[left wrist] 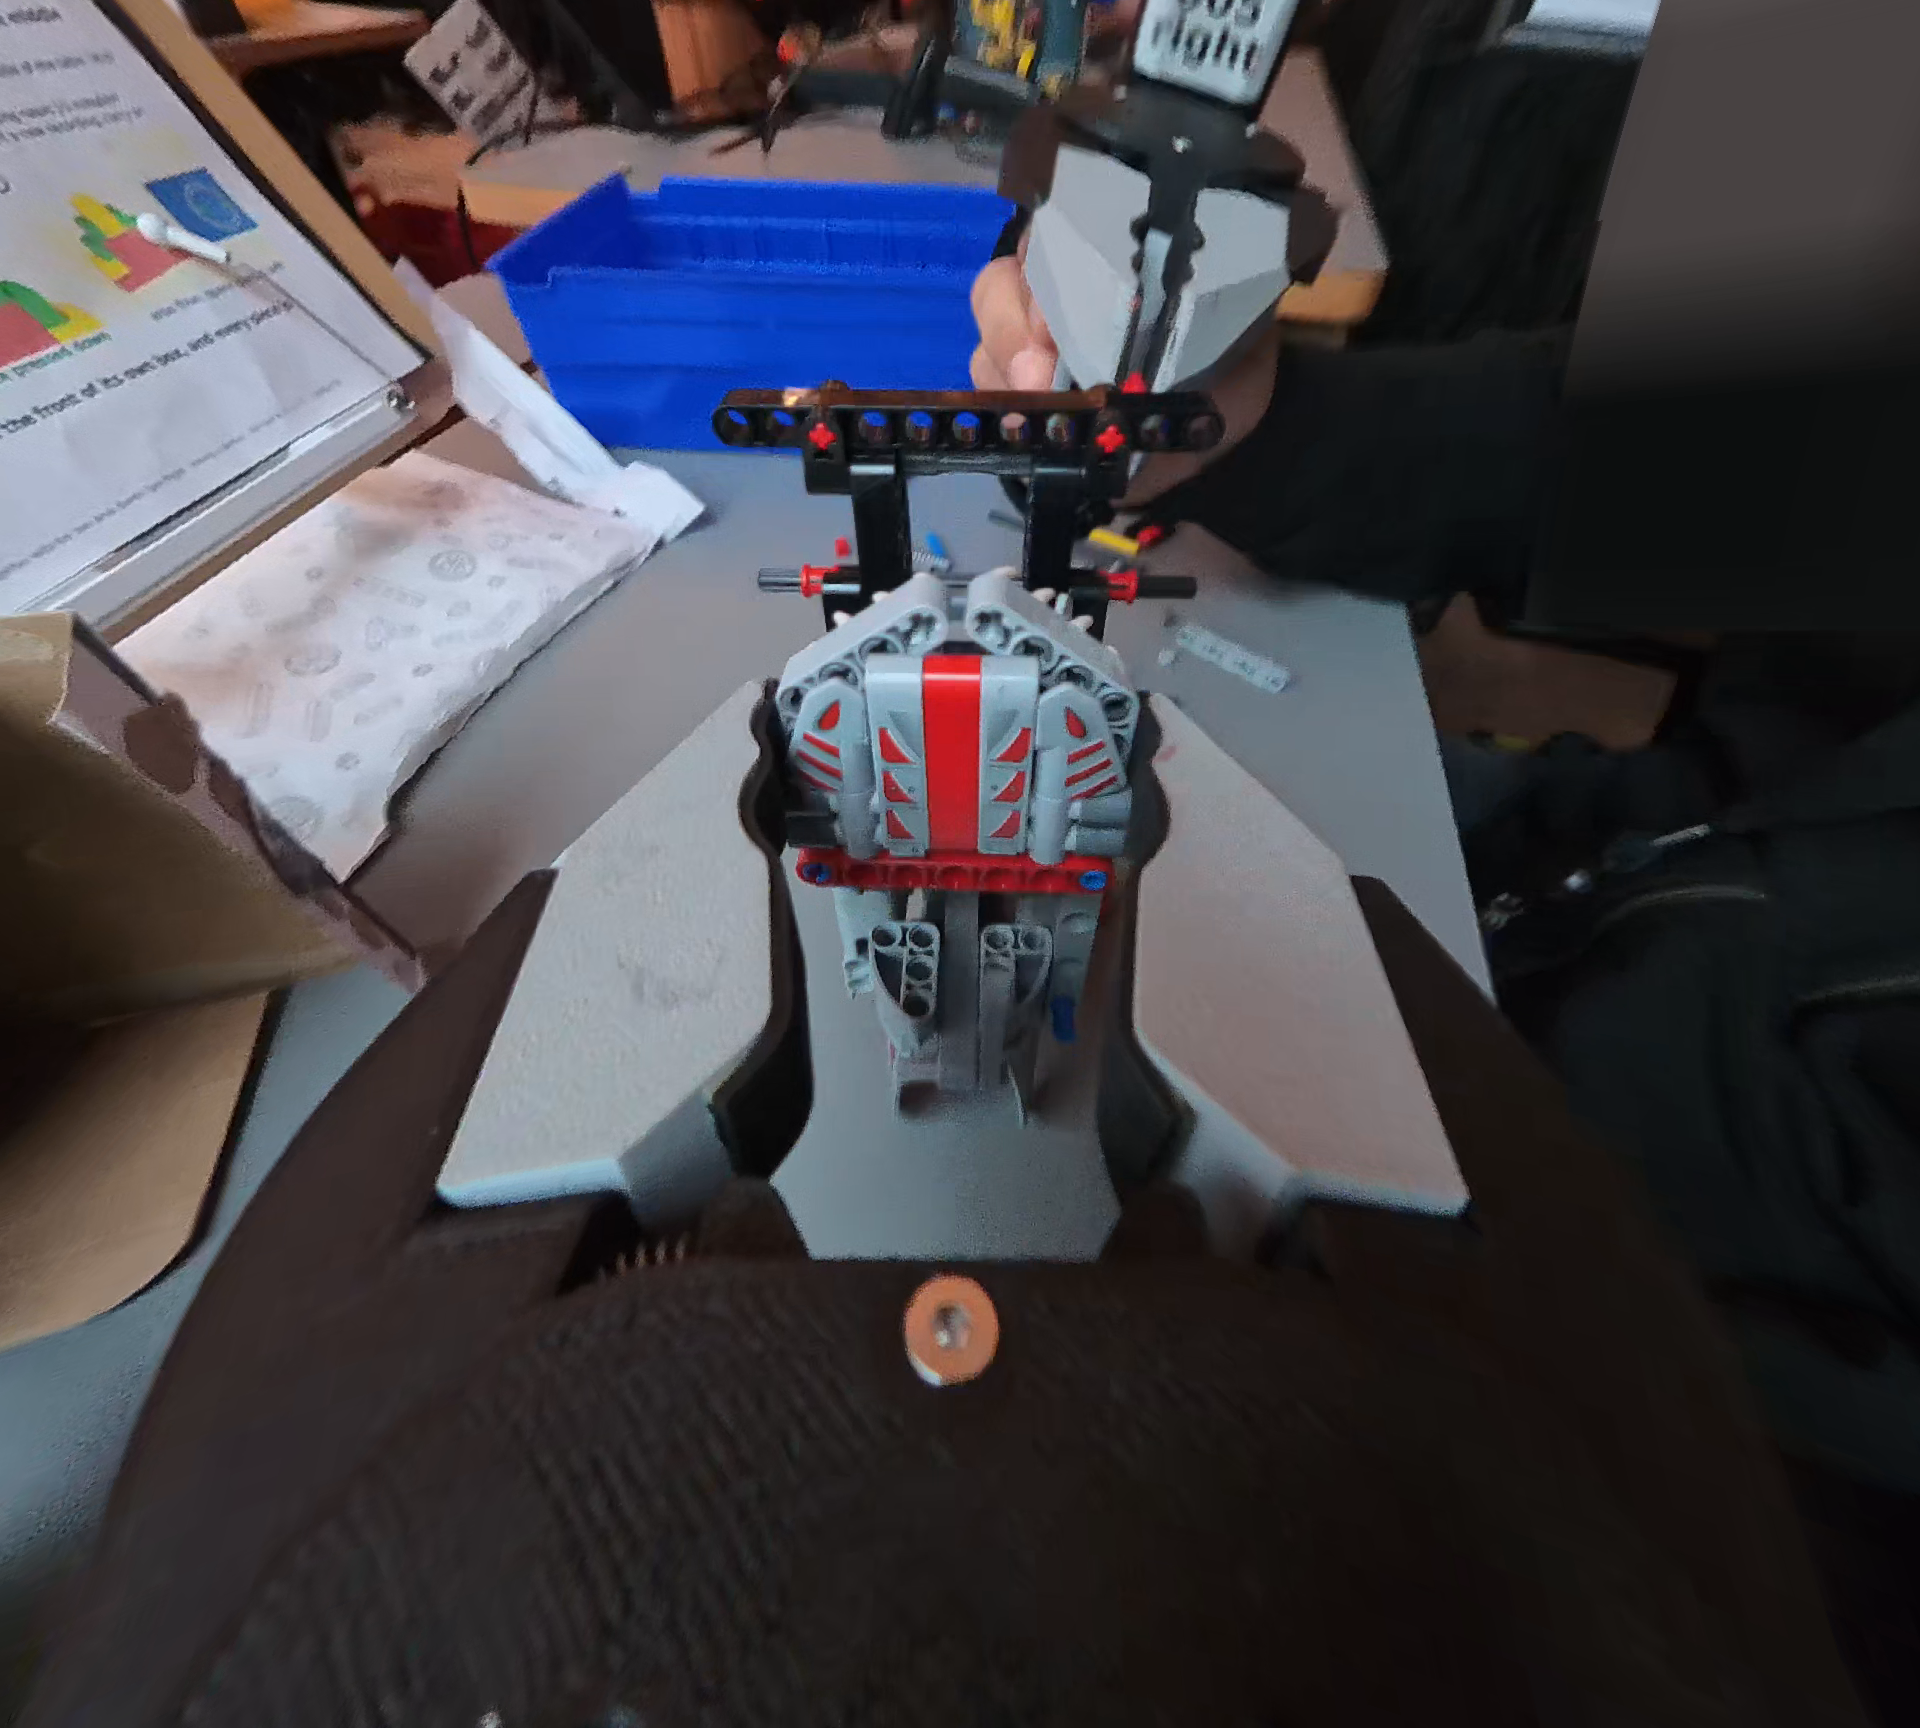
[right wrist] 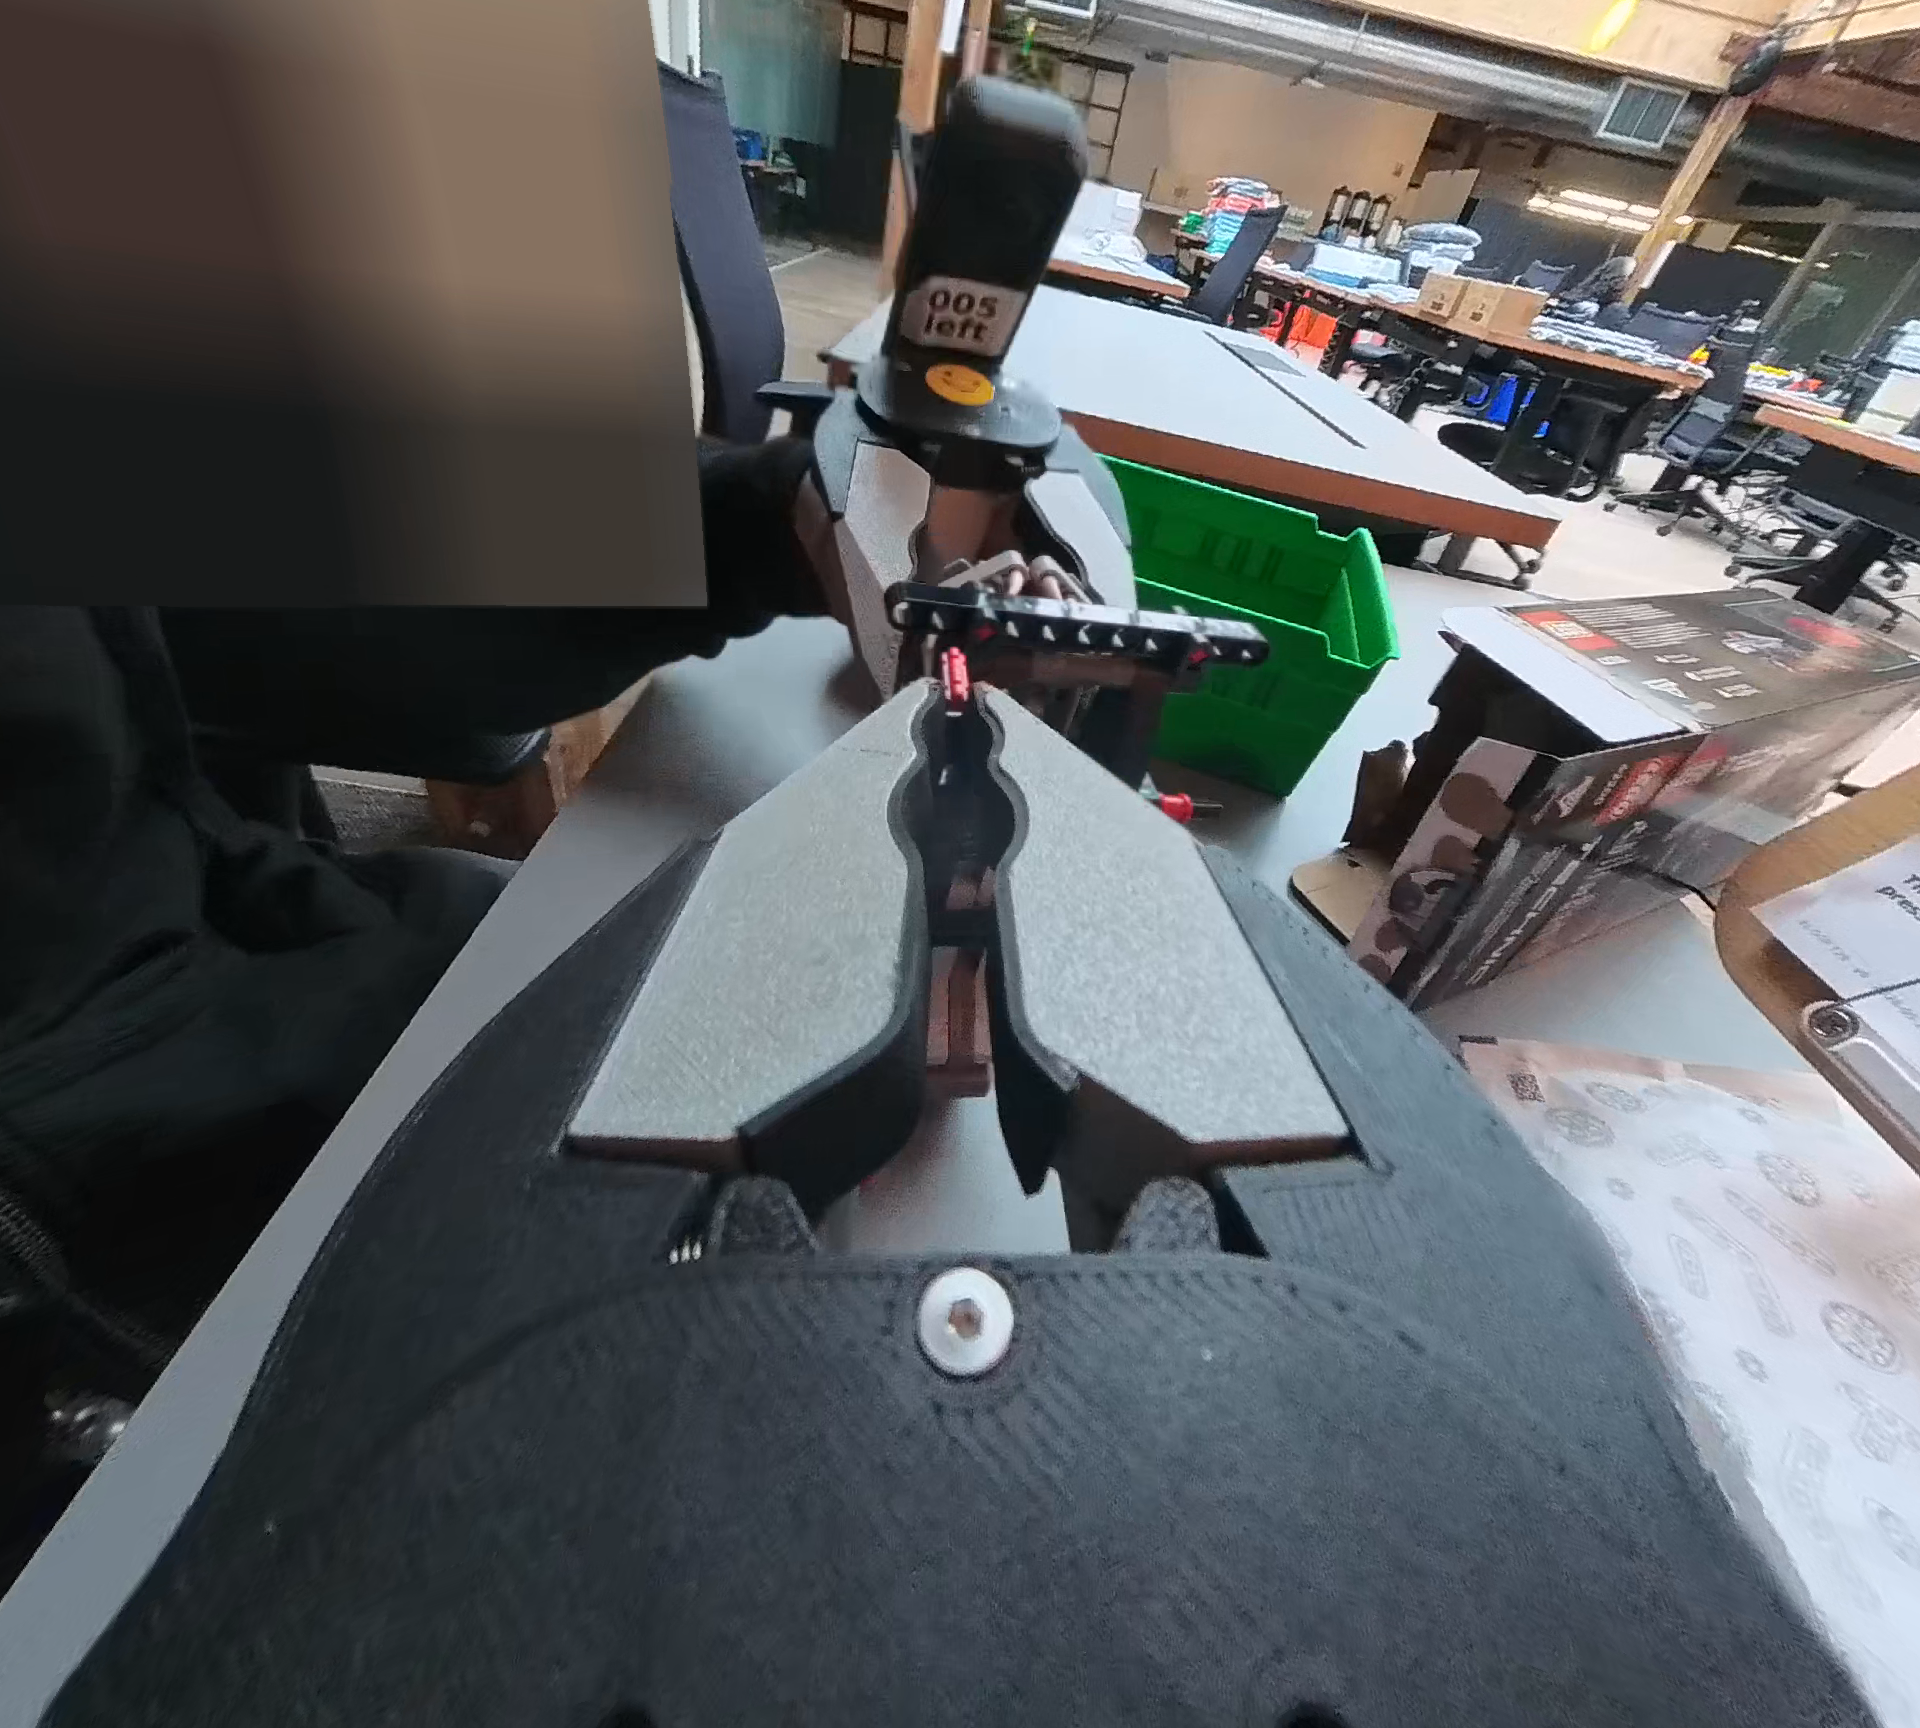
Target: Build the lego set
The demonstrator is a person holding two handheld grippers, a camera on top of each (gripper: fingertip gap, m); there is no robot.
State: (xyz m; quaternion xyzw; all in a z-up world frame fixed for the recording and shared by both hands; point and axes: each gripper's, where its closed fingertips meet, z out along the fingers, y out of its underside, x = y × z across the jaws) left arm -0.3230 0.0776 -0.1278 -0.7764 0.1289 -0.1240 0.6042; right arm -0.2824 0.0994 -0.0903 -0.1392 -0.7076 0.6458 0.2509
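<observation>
- The lego model (left wrist: 951, 764), a grey build with a red stripe down its middle and a red beam under it, is held up off the grey table (left wrist: 1340, 743), not resting on it.
- The left gripper (left wrist: 951, 743) has its two fingers closed in against the model's grey body, one on each side.
- From the model's far end a black frame rises to a long black beam with holes (left wrist: 966, 428), carrying red pins.
- The right gripper (right wrist: 954, 691) comes at that frame from the far side; its jaws stand narrow, pinched on a thin black part with a red pin (right wrist: 954, 670) at the fingertips.
- From the right wrist camera the black beam sits crosswise just past those tips, with the left gripper behind it.
- Small loose pieces (left wrist: 1231, 658) lie on the table under the frame.
- A blue bin (left wrist: 748, 296) stands behind the model; a green bin (right wrist: 1247, 629) shows on the other side.
- A printed paper bag (left wrist: 384, 639) and a propped instruction sheet (left wrist: 156, 244) lie to the left, the set's dark box (right wrist: 1621, 764) nearby.
</observation>
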